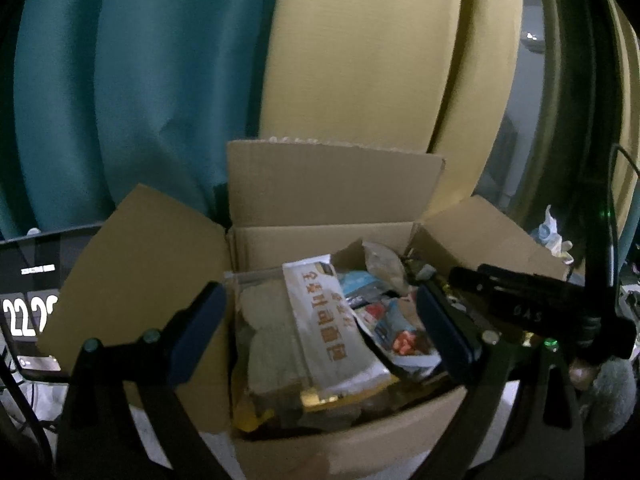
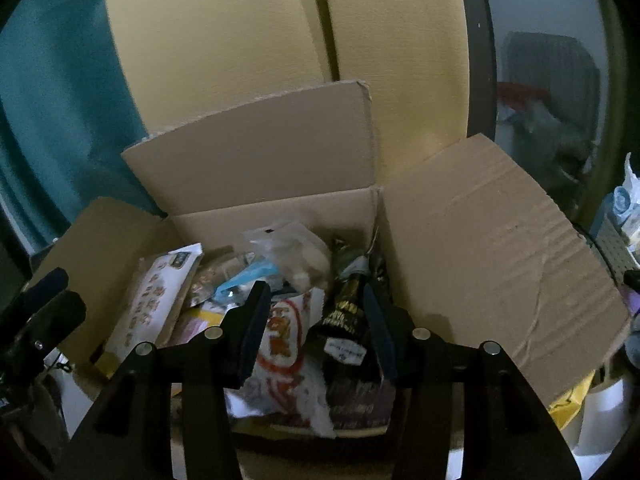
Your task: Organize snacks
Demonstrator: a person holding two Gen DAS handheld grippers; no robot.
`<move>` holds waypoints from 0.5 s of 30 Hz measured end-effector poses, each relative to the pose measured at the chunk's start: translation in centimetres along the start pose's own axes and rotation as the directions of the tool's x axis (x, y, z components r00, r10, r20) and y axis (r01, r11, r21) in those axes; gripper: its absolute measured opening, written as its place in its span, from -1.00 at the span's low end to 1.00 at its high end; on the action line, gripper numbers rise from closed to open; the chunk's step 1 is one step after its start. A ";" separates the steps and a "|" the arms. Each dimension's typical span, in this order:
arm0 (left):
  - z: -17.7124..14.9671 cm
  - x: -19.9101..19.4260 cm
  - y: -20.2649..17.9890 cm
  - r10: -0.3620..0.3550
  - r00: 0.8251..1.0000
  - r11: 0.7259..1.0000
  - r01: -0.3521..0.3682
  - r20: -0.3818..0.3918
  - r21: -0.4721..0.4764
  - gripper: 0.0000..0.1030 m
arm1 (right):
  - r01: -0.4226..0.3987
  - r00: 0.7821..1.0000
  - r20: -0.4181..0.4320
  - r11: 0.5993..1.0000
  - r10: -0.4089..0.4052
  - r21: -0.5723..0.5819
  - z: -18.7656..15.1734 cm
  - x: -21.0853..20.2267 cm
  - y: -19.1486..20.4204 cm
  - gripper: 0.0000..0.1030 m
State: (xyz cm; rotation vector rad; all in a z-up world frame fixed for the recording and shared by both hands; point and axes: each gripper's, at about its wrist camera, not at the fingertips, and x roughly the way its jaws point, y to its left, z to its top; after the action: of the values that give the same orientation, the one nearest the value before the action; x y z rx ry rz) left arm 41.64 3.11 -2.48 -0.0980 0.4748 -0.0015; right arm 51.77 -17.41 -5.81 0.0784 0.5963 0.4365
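Cardboard box (image 1: pixel 320 240) holds the snacks; I'm picking. Both hand-held grippers, left (image 1: pixel 320 328) and right (image 2: pixel 312 328), hover spread and empty. Next: descend onto the bread pack (image 1: pixel 320 328).

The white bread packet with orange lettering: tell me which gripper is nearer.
Left. The left gripper straddles the white bread packet; the right gripper hovers further right, over a red-printed packet.

Cardboard box (image 1: pixel 320 240): open, all flaps folded outward, filled with loose snack packets. White bread packet (image 1: pixel 332 328) with orange lettering lies tilted between the left jaws, atop the pile. White-and-red packet (image 2: pixel 288 344) and black packet (image 2: pixel 348 320) lie side by side between the right jaws.
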 end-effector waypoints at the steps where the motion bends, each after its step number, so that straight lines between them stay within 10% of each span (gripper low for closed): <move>1: 0.0 -0.3 -0.1 -0.001 1.000 1.000 0.001 0.002 -0.001 0.88 | 0.000 1.000 0.002 1.000 0.001 -0.006 -0.1 -0.3 0.3 0.00; 15: -1.9 -6.4 0.2 0.009 1.000 1.000 -0.009 0.023 -0.014 0.88 | 0.022 0.999 0.039 0.999 -0.020 -0.040 -2.1 -6.0 2.7 0.00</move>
State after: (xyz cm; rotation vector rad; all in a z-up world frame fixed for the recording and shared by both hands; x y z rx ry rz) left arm 35.05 3.30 -1.28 -0.1099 0.4518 0.0117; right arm 45.16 -17.60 -3.82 0.0415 0.5493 0.4258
